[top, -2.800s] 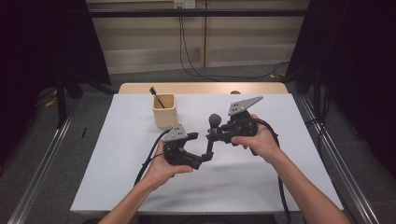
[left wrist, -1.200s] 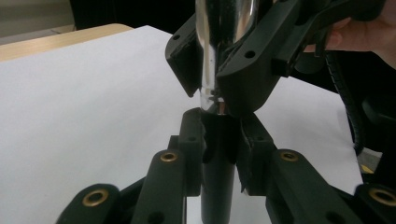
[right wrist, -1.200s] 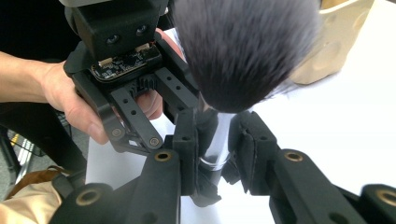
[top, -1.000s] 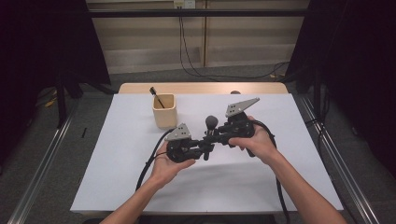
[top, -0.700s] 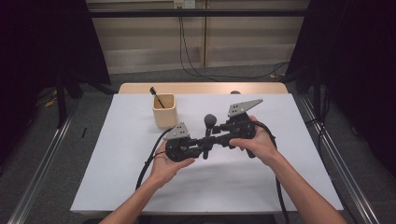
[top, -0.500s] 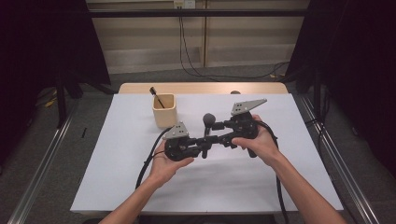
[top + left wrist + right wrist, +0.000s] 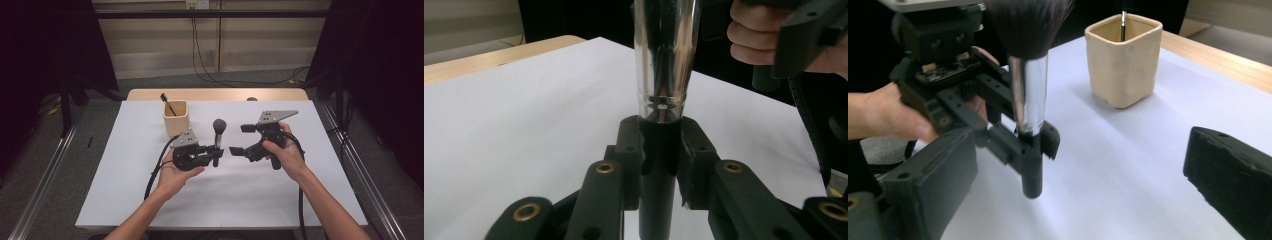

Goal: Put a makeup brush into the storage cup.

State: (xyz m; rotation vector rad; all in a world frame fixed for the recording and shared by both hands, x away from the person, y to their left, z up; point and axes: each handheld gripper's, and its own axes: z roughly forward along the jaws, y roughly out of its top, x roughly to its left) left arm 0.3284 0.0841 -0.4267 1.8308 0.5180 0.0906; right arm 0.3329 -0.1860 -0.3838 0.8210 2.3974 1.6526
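Note:
A makeup brush (image 7: 219, 125) with a dark bristle head, a silver ferrule (image 7: 665, 55) and a black handle stands upright above the white table. My left gripper (image 7: 216, 151) is shut on the handle just below the ferrule, as the left gripper view shows (image 7: 659, 150). My right gripper (image 7: 241, 139) is to the right of the brush; its jaws have just been opening and stand wide, with its pads off the brush. In the right gripper view the brush (image 7: 1028, 95) and the left gripper (image 7: 1030, 145) are just ahead of my right gripper (image 7: 1080, 150).
A beige square cup (image 7: 175, 118) stands behind the left gripper on the white tabletop (image 7: 250, 200), with a thin dark-handled brush (image 7: 167, 103) leaning in it. The cup (image 7: 1123, 60) is also in the right gripper view. Cables trail from both grippers toward the person.
The right gripper's jaws opened wide and came off the brush handle, drawing slightly right. The left gripper keeps its hold on the brush, which stays upright.

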